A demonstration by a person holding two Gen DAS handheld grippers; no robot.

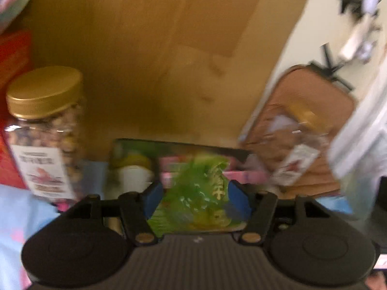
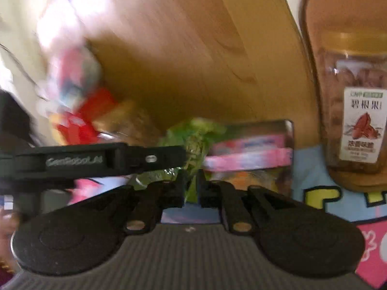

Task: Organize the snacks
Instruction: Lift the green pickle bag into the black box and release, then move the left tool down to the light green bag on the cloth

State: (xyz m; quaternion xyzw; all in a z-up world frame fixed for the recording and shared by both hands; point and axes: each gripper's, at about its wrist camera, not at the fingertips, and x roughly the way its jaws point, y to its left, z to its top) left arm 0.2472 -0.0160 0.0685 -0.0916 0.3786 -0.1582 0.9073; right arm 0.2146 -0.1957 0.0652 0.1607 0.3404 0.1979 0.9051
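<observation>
Ahead of both tools spreads the wooden counter. Left of the left tool stands a gold-lidded nut jar; right of the right tool stands another jar. The green snack packet sits between the left tool's released blue pads, while the right tool is clenched on its lower edge.
</observation>
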